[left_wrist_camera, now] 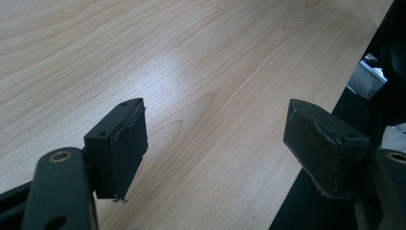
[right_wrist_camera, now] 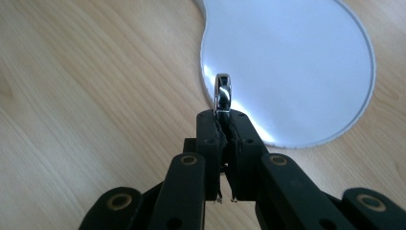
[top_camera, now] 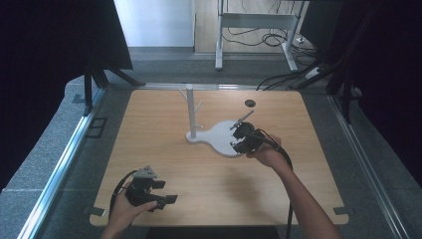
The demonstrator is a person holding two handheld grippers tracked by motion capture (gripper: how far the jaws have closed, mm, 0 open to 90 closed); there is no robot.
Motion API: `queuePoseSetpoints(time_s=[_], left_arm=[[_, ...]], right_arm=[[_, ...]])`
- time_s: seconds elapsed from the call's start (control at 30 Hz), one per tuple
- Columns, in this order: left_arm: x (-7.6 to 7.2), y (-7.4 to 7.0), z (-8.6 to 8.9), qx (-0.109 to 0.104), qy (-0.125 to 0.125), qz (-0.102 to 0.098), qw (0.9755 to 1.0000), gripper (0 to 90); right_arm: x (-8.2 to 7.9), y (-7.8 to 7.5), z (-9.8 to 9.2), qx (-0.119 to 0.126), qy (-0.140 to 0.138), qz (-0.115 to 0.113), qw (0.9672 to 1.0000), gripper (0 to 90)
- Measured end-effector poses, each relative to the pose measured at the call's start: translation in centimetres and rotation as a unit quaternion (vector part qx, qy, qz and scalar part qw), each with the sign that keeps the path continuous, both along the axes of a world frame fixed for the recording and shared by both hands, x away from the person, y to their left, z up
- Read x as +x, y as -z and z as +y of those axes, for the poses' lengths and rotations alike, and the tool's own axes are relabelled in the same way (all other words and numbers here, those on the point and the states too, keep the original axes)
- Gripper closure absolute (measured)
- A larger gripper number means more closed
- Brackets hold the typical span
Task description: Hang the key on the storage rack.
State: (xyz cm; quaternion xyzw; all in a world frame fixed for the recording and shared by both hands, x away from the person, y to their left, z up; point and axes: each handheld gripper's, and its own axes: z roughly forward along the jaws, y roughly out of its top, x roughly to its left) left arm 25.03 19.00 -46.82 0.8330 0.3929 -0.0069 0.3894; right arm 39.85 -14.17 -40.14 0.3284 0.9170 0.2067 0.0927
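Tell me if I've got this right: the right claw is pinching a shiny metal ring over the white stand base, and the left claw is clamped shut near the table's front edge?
Not quite. The left claw is wide open with nothing between its pads, as the left gripper view shows. The rest holds: the right claw pinches the shiny metal ring over the white stand base.

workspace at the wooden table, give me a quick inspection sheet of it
surface: light wooden table, a small dark round hole near its far edge
job's things: white stand with an upright branched post on a rounded flat base; a shiny metal ring held over that base
clutter: nothing seen
grippers: right tool shut on the ring, edge-on between its pads; left tool open, nothing between its pads, held over the near left part of the table
cables: one black cable trails along the right forearm; loose cables on the floor beyond the table
surroundings: dark curtains either side, metal rails along the table, a white frame behind
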Motion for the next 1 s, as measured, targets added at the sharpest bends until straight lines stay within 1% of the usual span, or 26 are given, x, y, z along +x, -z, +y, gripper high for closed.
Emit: queuePoseSetpoints(time_s=[0.27, 0.37, 0.43, 0.63, 0.77, 1.0], left_arm=[[0.0, 0.0, 0.1, 0.000, 0.000, 0.001, 1.0000, 23.5], [0.0, 0.0, 0.1, 0.000, 0.000, 0.000, 1.0000, 23.4], [0.0, 0.0, 0.1, 0.000, 0.001, 0.000, 1.0000, 23.5], [0.0, 0.0, 0.2, -0.001, 0.000, -0.001, 1.0000, 23.5], [0.0, 0.0, 0.1, -0.001, 0.000, -0.001, 1.0000, 23.4], [0.0, -0.1, 0.3, -0.003, 0.000, -0.002, 1.0000, 23.4]], right_arm=[[1.5, -0.7, 1.4, 0.006, 0.000, -0.004, 1.0000, 84.3], [1.8, -0.9, 1.8, 0.007, 0.006, -0.002, 1.0000, 84.2], [2.3, -1.1, 2.3, 0.009, 0.004, -0.005, 0.9999, 84.3], [3.3, -1.7, 3.3, 0.011, 0.009, -0.003, 0.9999, 84.3], [3.8, -1.9, 3.7, 0.012, 0.007, -0.006, 0.9999, 84.2], [4.6, -2.5, 4.1, 0.016, 0.013, -0.008, 0.9998, 84.3]])
